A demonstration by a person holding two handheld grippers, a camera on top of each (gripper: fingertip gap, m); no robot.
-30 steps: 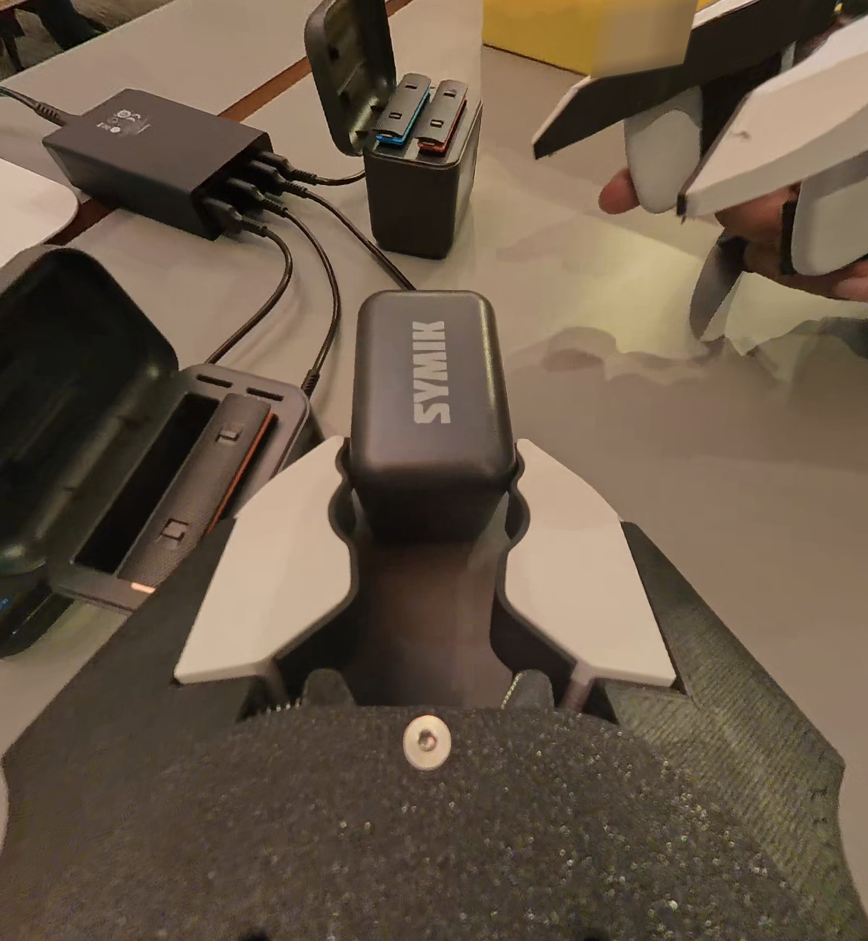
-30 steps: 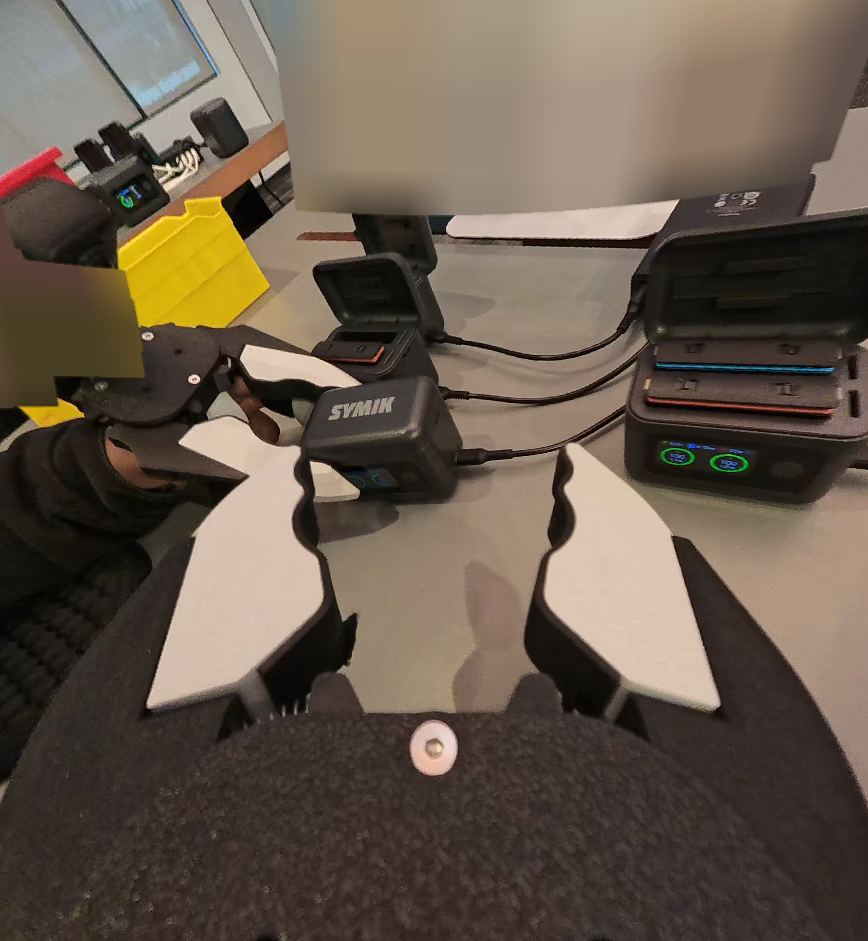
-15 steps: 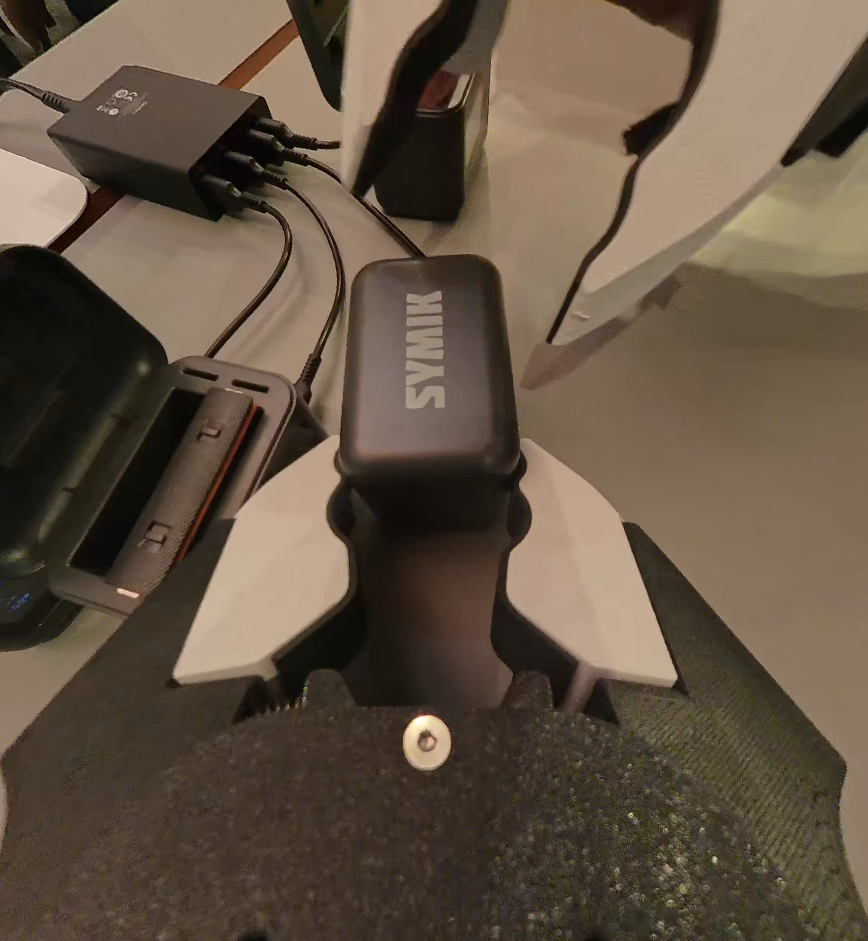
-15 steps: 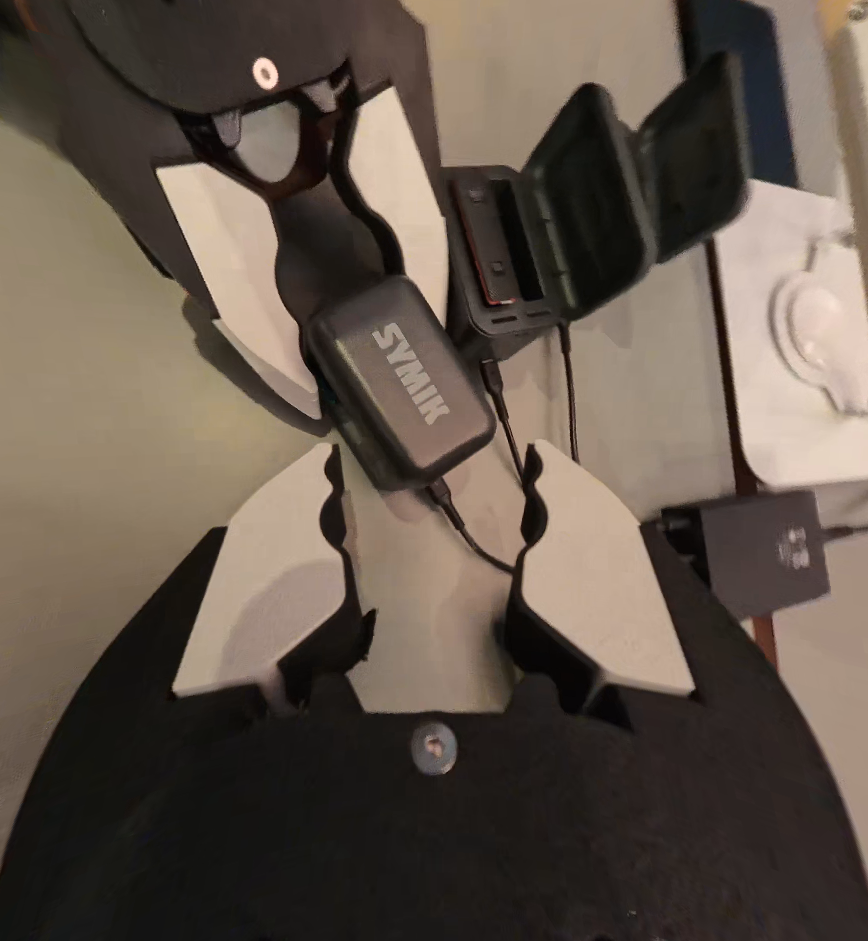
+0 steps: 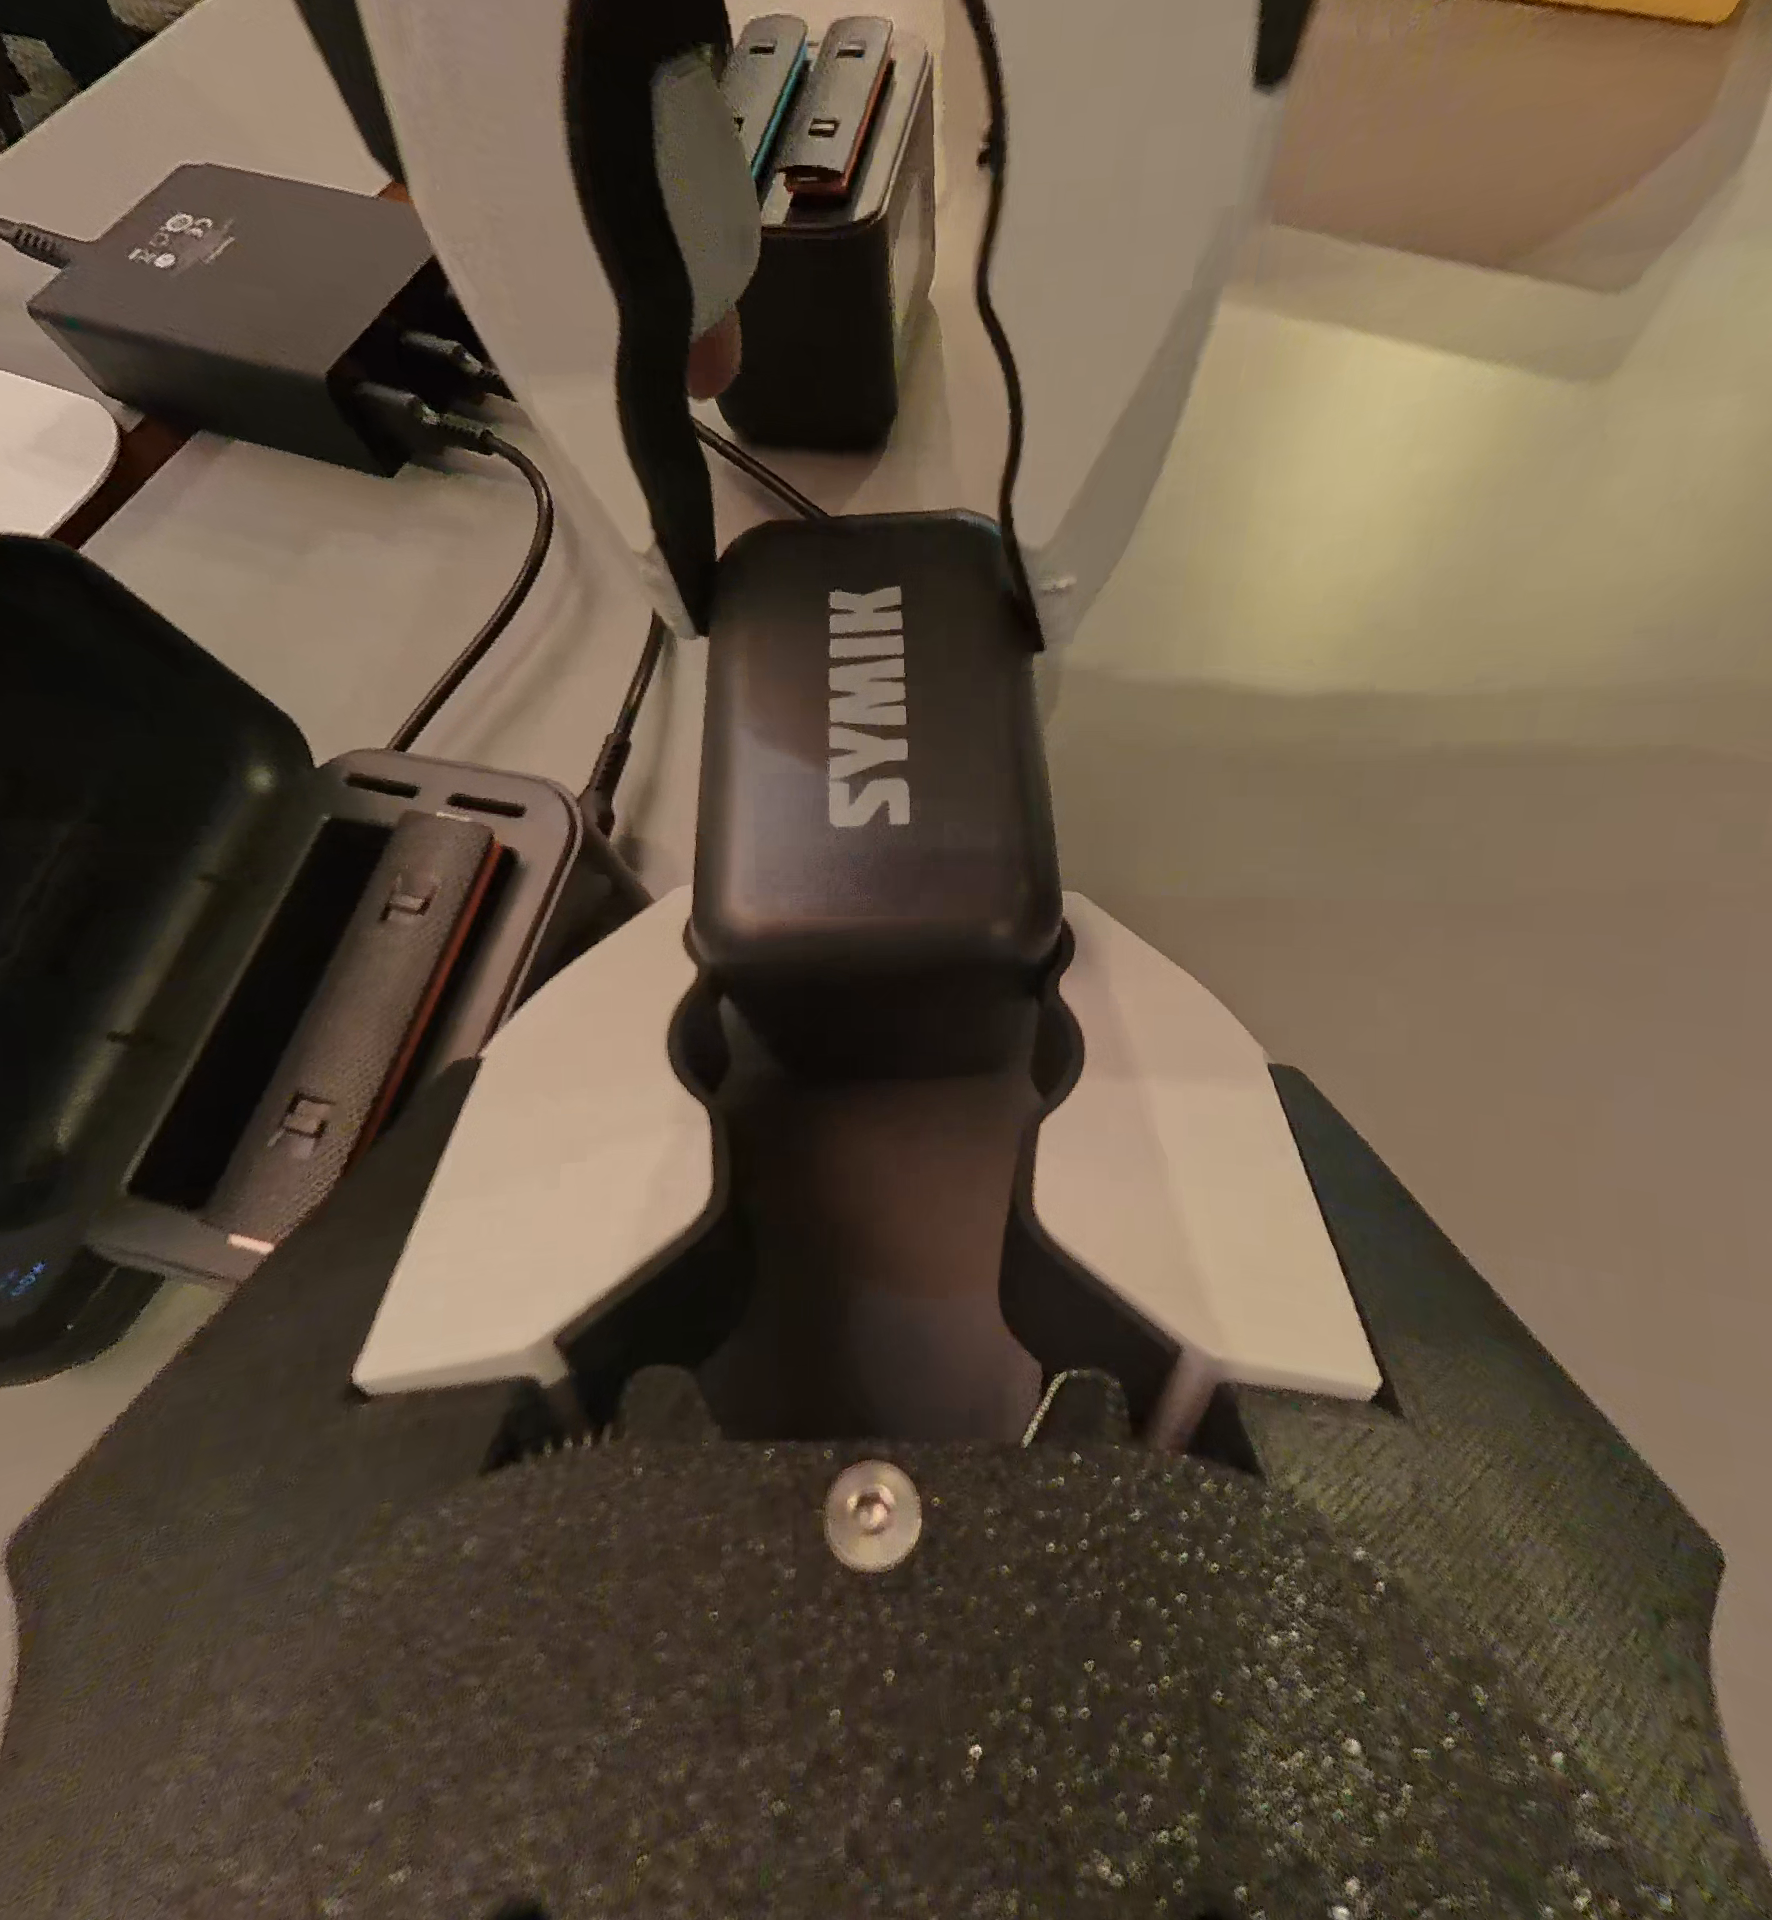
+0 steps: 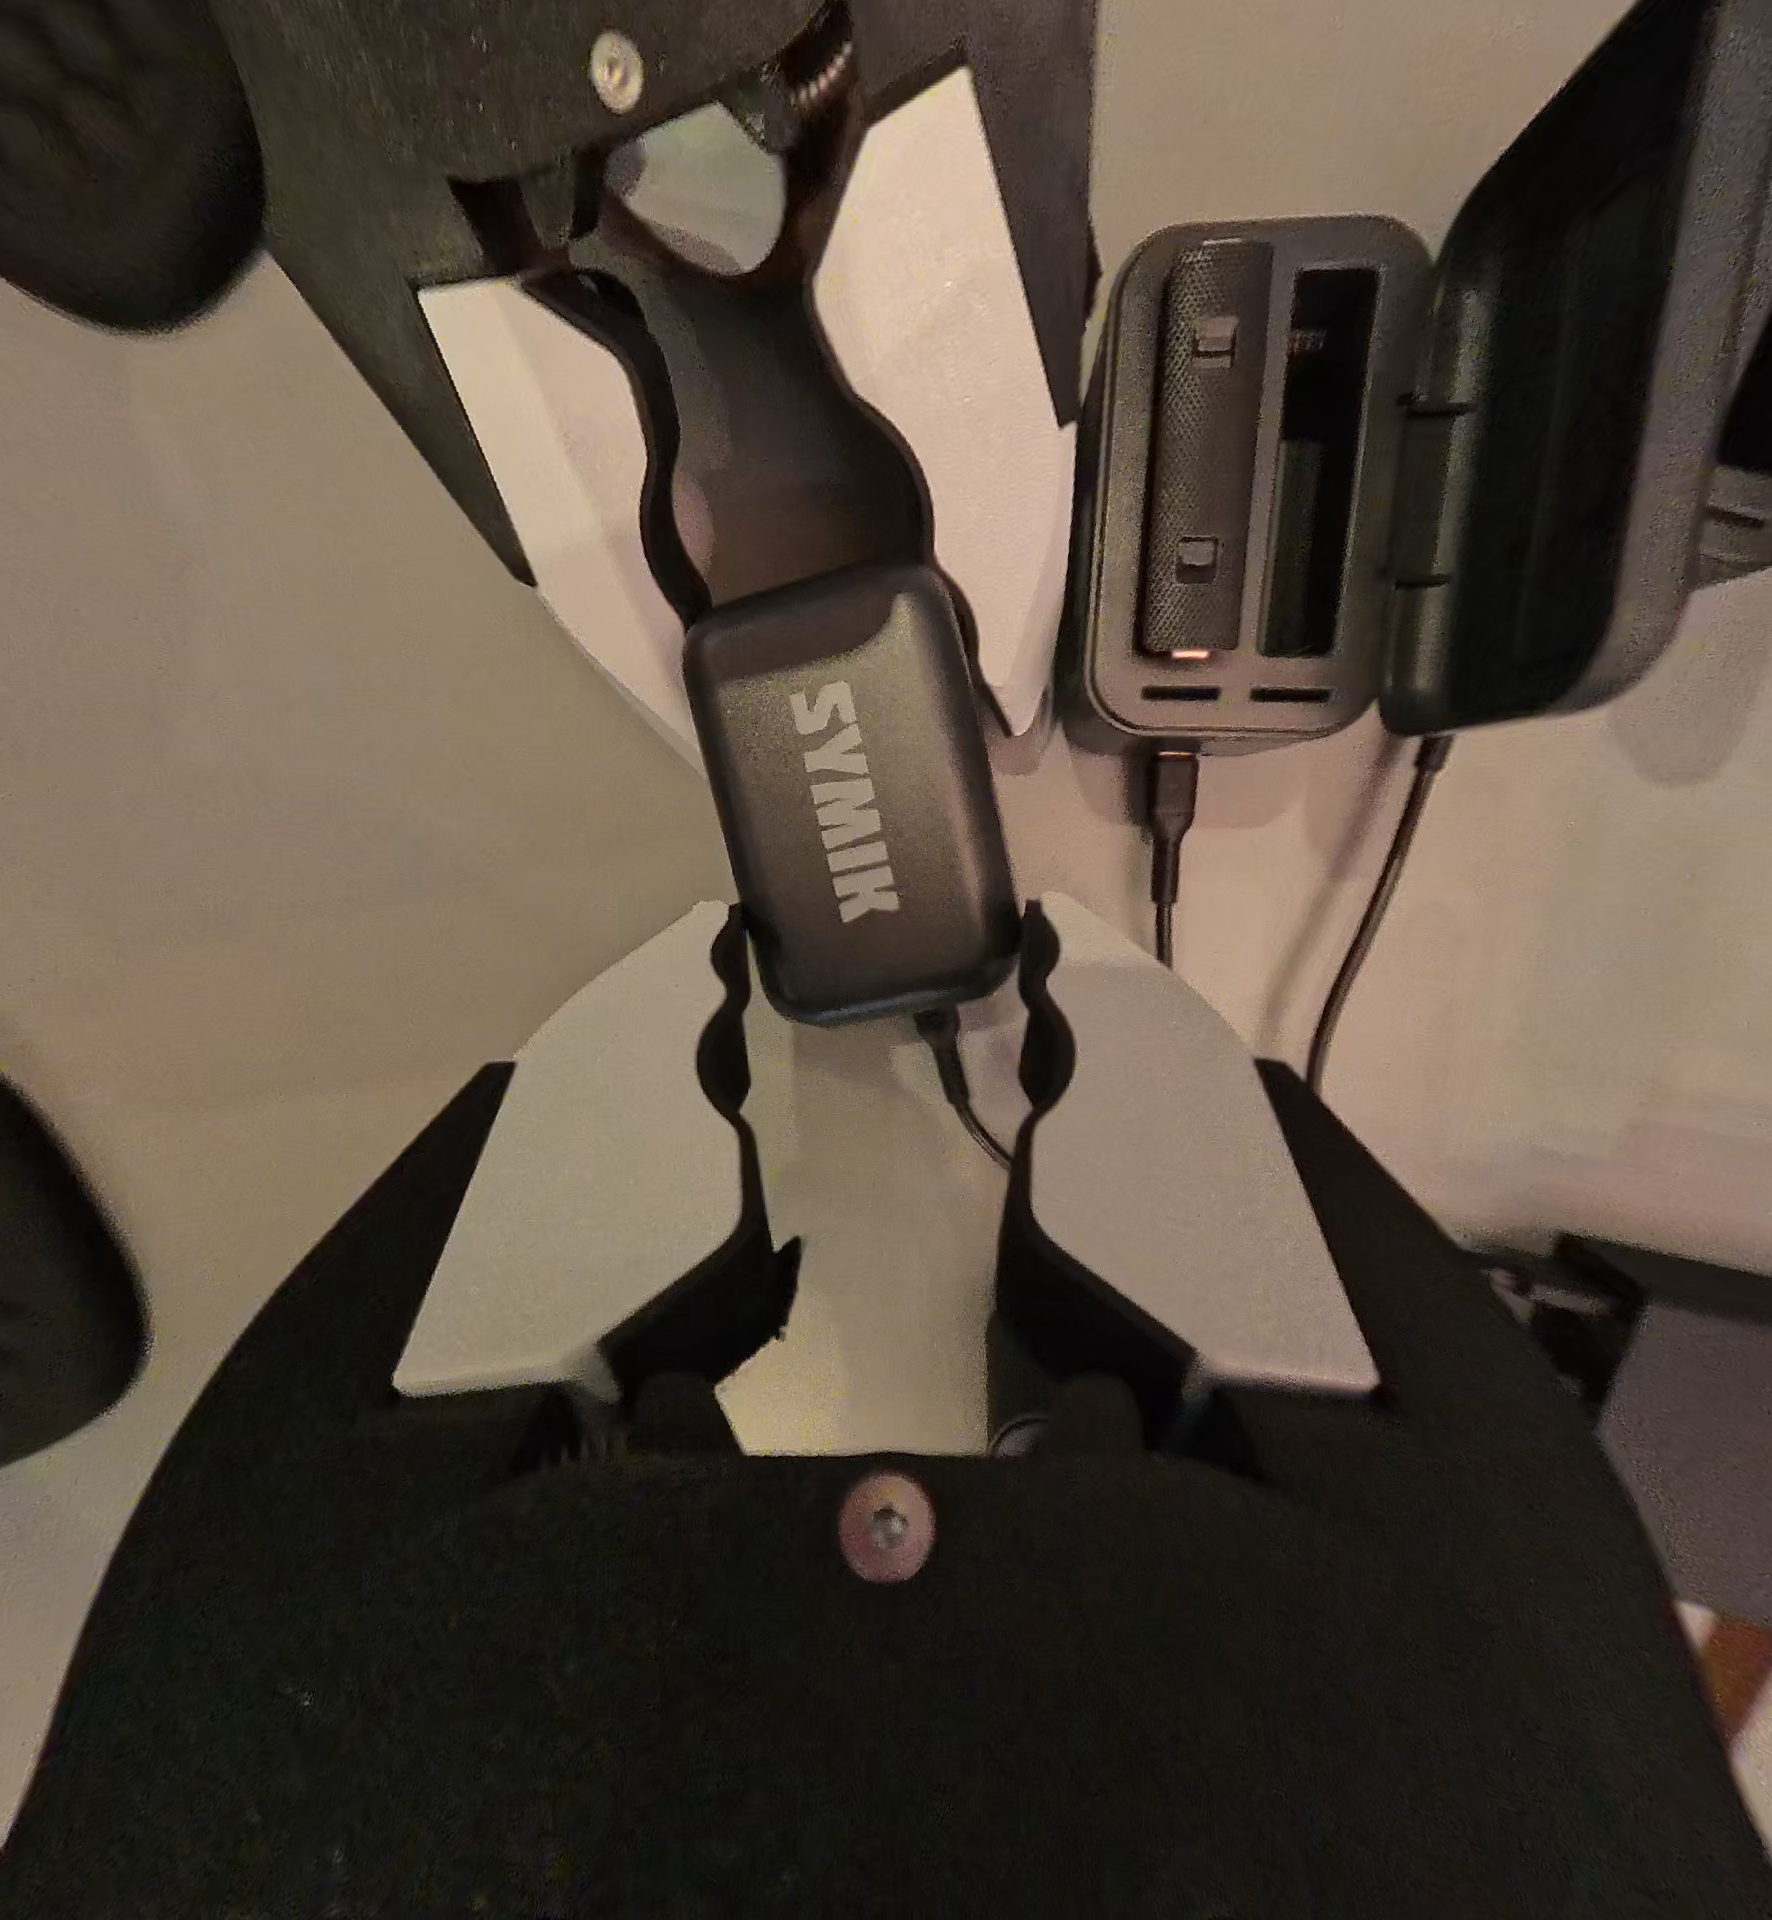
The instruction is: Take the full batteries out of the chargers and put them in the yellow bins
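Observation:
A closed black charger case (image 5: pixel 866 748) with pale lettering lies between both grippers. My left gripper (image 5: pixel 877 935) is shut on its near end. My right gripper (image 6: pixel 882 940) comes from the opposite side and its fingertips press the case's other end, where a cable plugs in. It also shows in the left wrist view (image 5: pixel 861 623). An open charger (image 6: pixel 1225 468) beside it holds one battery (image 6: pixel 1199 416), with its other slot empty. A second open charger (image 5: pixel 830 260) farther off holds two batteries, one blue-edged and one red-edged. A sliver of yellow bin (image 5: pixel 1692 8) shows at the far edge.
A black power hub (image 5: pixel 227 312) sits at the back left with several cables (image 5: pixel 508 582) running to the chargers. The open charger's raised lid (image 5: pixel 61 831) stands close on the left. The grey table (image 5: pixel 1433 831) stretches off to the right. Spacing between my two grippers at the tips: around 5 cm. The open charger's raised lid (image 5: pixel 61 831) lies around 8 cm away from my left fingertips. It is also in sight in the right wrist view (image 6: pixel 1536 525).
My right gripper swung over from the side, came down facing the left gripper and narrowed its fingers onto the case's far end. My left gripper kept its hold on the case.

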